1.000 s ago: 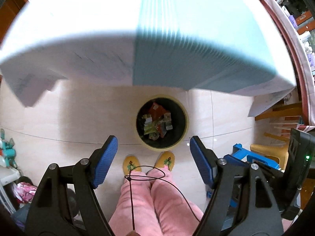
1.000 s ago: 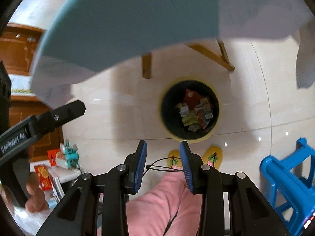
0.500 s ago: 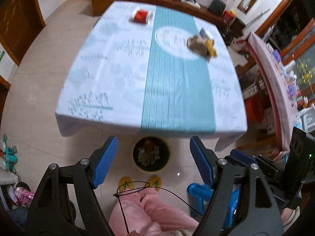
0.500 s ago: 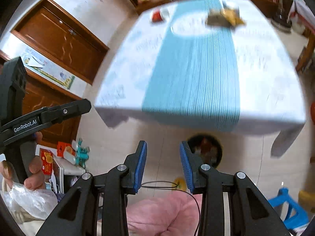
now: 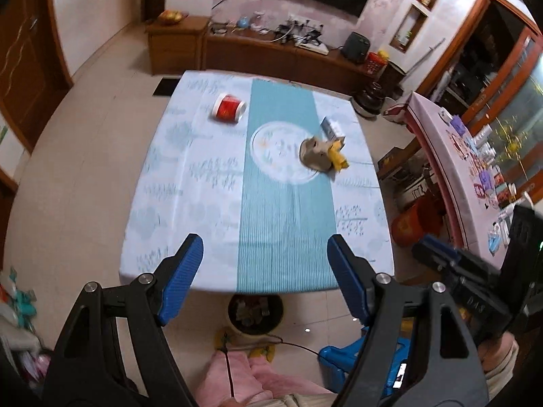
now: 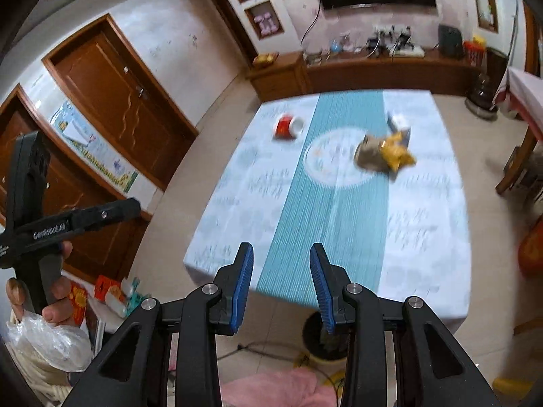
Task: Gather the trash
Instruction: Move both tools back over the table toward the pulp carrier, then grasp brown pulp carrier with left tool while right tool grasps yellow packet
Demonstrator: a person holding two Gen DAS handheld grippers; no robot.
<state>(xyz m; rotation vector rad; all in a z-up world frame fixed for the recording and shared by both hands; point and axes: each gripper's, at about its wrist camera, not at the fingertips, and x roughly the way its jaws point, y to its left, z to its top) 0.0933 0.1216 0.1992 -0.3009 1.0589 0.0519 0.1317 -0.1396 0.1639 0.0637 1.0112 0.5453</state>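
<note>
A table with a white and teal cloth point(image 5: 285, 224) point(image 6: 336, 217) lies ahead of both grippers. On it lie a tipped red and white paper cup point(image 5: 229, 108) point(image 6: 288, 126), a crumpled brown and yellow wrapper pile point(image 5: 322, 154) point(image 6: 383, 152) and a small blue and white packet point(image 5: 332, 128). A black trash bin point(image 5: 255, 312) point(image 6: 317, 337) with wrappers inside stands on the floor under the table's near edge. My left gripper point(image 5: 265, 274) is wide open and empty. My right gripper point(image 6: 281, 283) is open and empty, with a narrower gap.
A blue plastic stool point(image 5: 342, 359) stands at the lower right. A wooden TV cabinet point(image 5: 271, 51) runs along the far wall. Wooden doors point(image 6: 122, 101) are on the left. A second cloth-covered table with clutter point(image 5: 468, 156) is on the right. My pink-trousered legs point(image 5: 244, 380) are below.
Both grippers rose and tilted up from looking down at the trash bin to looking across the table top. Their jaws kept the same openings.
</note>
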